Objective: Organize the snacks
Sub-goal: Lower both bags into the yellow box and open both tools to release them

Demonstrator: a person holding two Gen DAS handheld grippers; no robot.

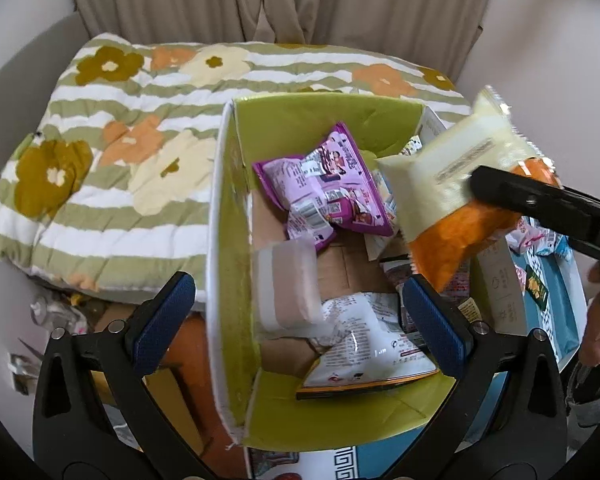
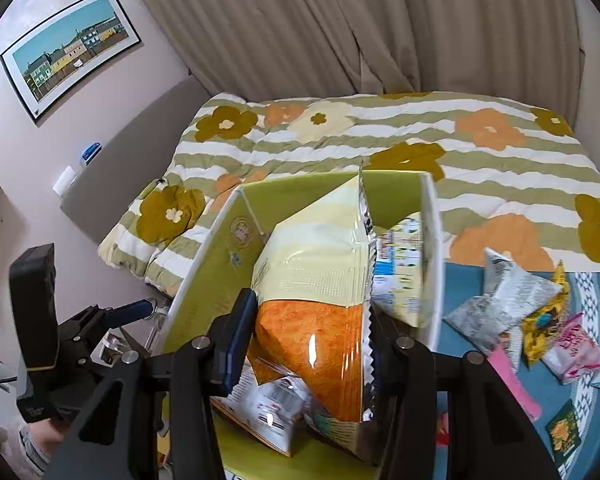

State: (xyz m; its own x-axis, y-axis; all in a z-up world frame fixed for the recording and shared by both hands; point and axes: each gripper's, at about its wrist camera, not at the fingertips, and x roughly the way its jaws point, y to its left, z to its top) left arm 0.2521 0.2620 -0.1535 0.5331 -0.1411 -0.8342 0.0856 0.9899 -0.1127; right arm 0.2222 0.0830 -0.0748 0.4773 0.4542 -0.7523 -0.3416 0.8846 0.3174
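A green-lined box [image 1: 216, 200] stands on a blue surface. Inside it lie purple snack packs [image 1: 328, 188] and a white pack [image 1: 364, 344]. My left gripper [image 1: 298, 296] hangs open over the box's left side. A blurred pale pink pack [image 1: 288, 284] is loose between its fingers, and neither pad touches it. My right gripper [image 2: 310, 320] is shut on an orange and cream snack bag [image 2: 320, 280], held over the box [image 2: 204, 280]. In the left wrist view this bag [image 1: 452, 184] and the right gripper [image 1: 540, 200] reach in from the right.
A floral striped quilt [image 2: 420, 148] lies behind the box. Several loose snack packs [image 2: 500, 304] sit on the blue surface [image 2: 556, 392] to the right. Curtains [image 2: 340, 32] hang at the back. Clutter lies on the floor [image 1: 60, 316] to the left.
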